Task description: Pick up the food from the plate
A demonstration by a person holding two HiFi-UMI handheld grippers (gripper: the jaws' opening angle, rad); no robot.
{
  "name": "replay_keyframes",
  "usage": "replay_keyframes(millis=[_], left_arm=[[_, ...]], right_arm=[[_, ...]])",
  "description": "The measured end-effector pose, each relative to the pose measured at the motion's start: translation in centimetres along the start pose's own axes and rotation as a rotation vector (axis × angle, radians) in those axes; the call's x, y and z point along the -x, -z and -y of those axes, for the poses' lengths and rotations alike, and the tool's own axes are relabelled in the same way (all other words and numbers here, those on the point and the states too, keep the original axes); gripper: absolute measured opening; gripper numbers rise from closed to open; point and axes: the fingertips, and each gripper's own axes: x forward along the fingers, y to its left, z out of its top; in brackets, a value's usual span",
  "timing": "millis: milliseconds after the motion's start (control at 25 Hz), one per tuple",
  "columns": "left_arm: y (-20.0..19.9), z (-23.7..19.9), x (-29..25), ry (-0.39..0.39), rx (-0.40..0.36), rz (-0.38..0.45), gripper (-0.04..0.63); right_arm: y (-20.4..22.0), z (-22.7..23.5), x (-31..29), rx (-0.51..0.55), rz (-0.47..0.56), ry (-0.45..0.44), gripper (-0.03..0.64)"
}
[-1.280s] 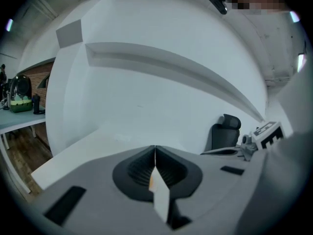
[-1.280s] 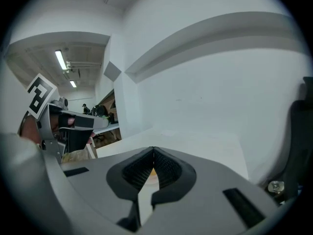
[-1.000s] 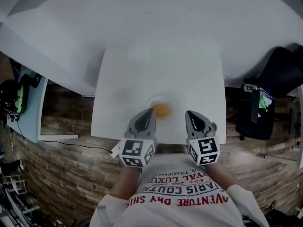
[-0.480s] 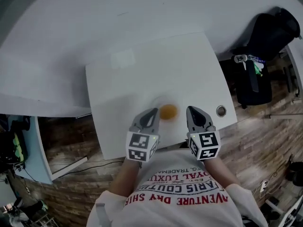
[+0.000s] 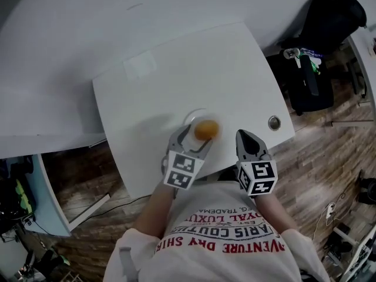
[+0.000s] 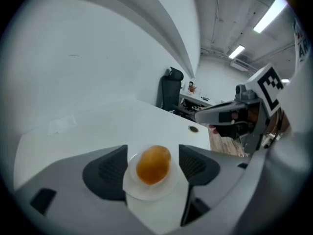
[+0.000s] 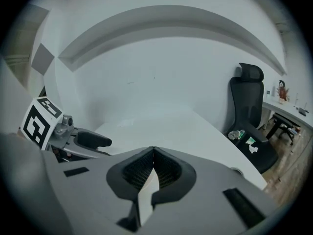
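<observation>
The orange, rounded food (image 6: 153, 164) sits on a small white plate (image 6: 146, 193) on the white worktop (image 5: 176, 81), right between the two fingers of the left gripper (image 6: 152, 152). Those fingers have just been opening and now stand released. One dark ribbed pad (image 6: 105, 173) is to one side of the food and the other pad (image 6: 195, 165) to the other side, with neither pressing on it. The plate's rim reaches almost to both pads. Off to the right of these fingers, the right gripper (image 7: 153, 151) hovers over the worktop's near edge, apart from the plate. Its fingers are clenched tip to tip on nothing. A round metal grommet (image 5: 274, 122) lies in the worktop just beyond the right fingers, and a black office chair (image 7: 247, 111) stands farther off past the worktop's edge.
</observation>
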Motion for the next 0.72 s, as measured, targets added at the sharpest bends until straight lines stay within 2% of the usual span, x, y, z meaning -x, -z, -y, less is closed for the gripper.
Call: replay_keyframes(millis=[120, 280, 520, 720], left_arm=[[2.0, 0.7, -1.6, 0.046, -0.069, -0.103, 0.359], [3.0, 1.0, -3.3, 0.08, -0.152, -0.181, 0.383], [4.6, 1.2, -5.9, 0.113, -0.201, -0.269, 0.388], [5.4, 1.3, -7.6, 0.13, -0.208, -0.317, 0.389]], right_arm=[[1.0, 0.3, 0.0, -0.019, -0.022, 0.001, 0.011], [2.3, 0.6, -0.3, -0.028, -0.059, -0.009, 0.011], [3.5, 0.9, -1.5, -0.011, -0.097, -0.038, 0.011], [4.1, 1.5, -2.3, -0.004, -0.122, -0.063, 0.011]])
